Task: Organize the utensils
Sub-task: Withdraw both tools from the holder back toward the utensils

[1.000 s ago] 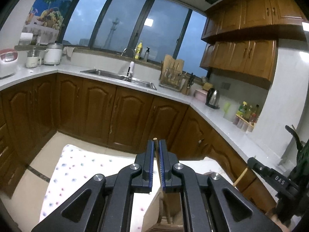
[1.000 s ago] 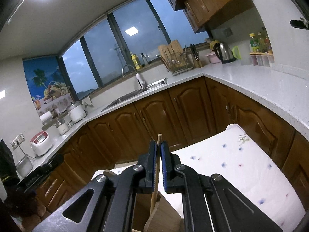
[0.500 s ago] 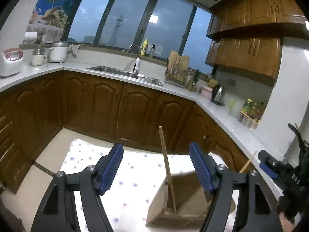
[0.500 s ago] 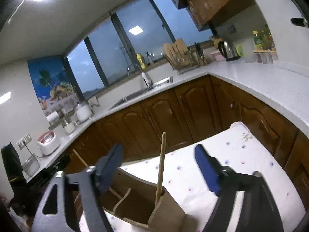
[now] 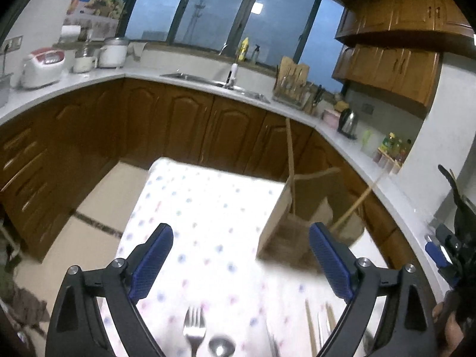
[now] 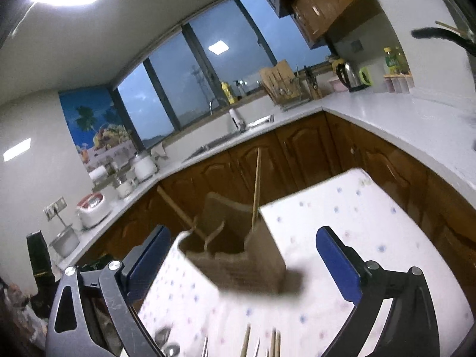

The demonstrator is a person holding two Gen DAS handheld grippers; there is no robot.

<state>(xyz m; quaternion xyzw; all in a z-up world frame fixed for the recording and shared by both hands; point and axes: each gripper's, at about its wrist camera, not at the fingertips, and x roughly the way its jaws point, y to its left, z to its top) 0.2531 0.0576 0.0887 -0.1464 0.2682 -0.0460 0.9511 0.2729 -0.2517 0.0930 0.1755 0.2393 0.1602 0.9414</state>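
Nearest the left wrist camera, the left gripper point(image 5: 239, 260) stands with its blue-padded jaws spread wide and nothing between them. Just below it, at the bottom edge, a metal fork point(image 5: 194, 331) and a spoon point(image 5: 221, 345) lie side by side on the dotted tablecloth point(image 5: 208, 208), both cut off by the frame; pale chopsticks point(image 5: 311, 325) lie to their right, blurred. Beyond the right-hand pad, a brown cardboard utensil box point(image 5: 290, 223) sits on the cloth near the table's far right corner. One wooden chopstick point(image 5: 290, 160) stands nearly upright in it, and a second wooden stick point(image 5: 355, 205) leans out to the right. The right gripper's black body shows at the far right edge.

Seen from the right wrist, the right gripper point(image 6: 242, 251) is likewise wide open and empty. Chopstick ends point(image 6: 275, 342) and a blurred spoon point(image 6: 162, 334) poke in at the bottom. The utensil box point(image 6: 238, 255) sits ahead between the pads, smeared by motion, its inner dividers hard to read; the upright chopstick point(image 6: 256, 190) rises from its right part and the leaning stick point(image 6: 178, 211) tilts left.

Farther off, dark wooden cabinets point(image 5: 184, 125) run under a white counter point(image 6: 401, 119) with a sink point(image 5: 214, 80), a dish rack point(image 5: 293, 89), a kettle point(image 5: 348, 120) and a rice cooker point(image 5: 43, 65), below dark windows point(image 5: 226, 9).
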